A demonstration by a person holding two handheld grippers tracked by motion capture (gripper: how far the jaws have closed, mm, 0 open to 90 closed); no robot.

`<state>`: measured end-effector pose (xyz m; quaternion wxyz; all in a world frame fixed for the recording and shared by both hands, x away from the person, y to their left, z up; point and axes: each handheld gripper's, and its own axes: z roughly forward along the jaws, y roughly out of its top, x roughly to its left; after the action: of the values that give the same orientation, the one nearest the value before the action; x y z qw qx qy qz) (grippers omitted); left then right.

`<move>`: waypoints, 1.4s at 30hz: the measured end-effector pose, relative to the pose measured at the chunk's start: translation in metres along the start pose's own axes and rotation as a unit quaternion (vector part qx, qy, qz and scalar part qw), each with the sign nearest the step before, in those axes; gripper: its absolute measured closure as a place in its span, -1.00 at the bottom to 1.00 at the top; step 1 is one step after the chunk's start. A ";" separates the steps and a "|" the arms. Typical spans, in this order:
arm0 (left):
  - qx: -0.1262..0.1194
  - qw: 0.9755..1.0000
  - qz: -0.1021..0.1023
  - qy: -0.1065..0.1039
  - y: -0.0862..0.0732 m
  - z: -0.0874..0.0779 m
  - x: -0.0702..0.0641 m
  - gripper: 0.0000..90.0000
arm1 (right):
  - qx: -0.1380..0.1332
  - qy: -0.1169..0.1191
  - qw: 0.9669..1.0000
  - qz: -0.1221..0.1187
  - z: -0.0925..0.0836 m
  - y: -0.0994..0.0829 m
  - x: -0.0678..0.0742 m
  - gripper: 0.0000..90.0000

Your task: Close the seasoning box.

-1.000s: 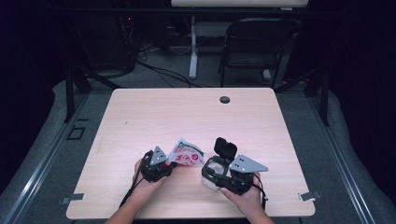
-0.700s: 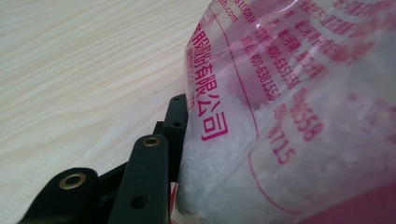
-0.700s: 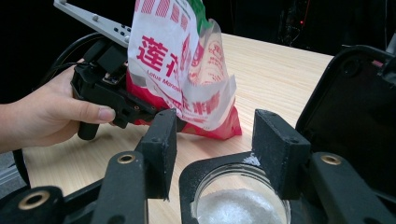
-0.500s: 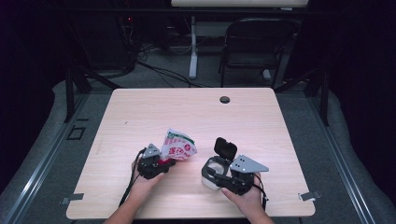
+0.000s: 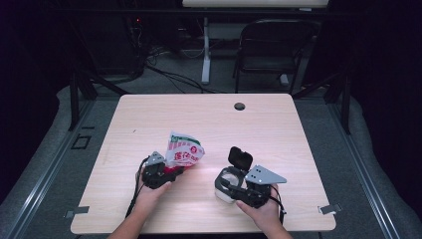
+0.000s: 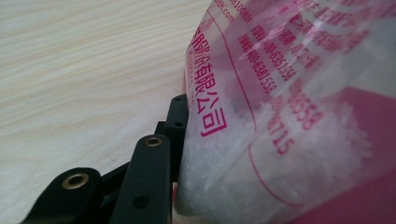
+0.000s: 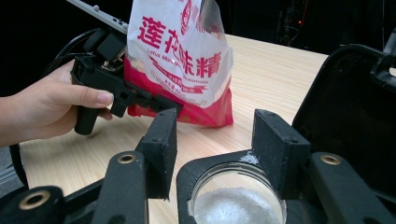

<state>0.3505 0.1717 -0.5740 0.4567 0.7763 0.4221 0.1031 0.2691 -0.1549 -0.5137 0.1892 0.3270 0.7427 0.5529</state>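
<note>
Pale wood table [image 5: 209, 119] (dark room, black chair [image 5: 271, 47]).

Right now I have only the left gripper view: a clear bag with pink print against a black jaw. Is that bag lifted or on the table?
Observer: The bag stands upright, its red bottom apparently resting on the table, clamped low by the left gripper.
Operator: What is the other hand doing?
Observer: The right gripper grips a small container of white granules.
Operator: Is that container closed?
Observer: No, its black flip lid stands open.
</note>
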 end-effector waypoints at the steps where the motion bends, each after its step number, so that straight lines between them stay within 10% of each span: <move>1: 0.000 1.000 -0.002 0.007 0.000 -0.002 0.003 0.53 | 0.000 0.000 1.000 0.000 0.000 0.000 0.000 0.12; 16: -0.037 0.990 -0.066 0.120 -0.006 -0.035 0.052 0.53 | 0.000 0.002 1.000 0.002 0.003 0.000 0.000 0.12; 24: -0.040 0.978 -0.077 0.190 -0.011 -0.050 0.071 0.53 | 0.000 0.005 1.000 0.002 0.003 0.001 0.000 0.12; 32: -0.020 0.959 -0.049 0.277 -0.013 -0.056 0.078 0.53 | 0.002 0.006 1.000 0.001 0.003 0.001 0.001 0.12; 42: -0.004 0.958 -0.026 0.286 -0.014 -0.051 0.075 0.52 | 0.002 0.005 1.000 0.000 0.003 0.001 0.001 0.12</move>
<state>0.3614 0.2627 -0.5735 0.3229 0.7011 0.5547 0.3106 0.2710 -0.1520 -0.5139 0.1845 0.3244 0.7450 0.5529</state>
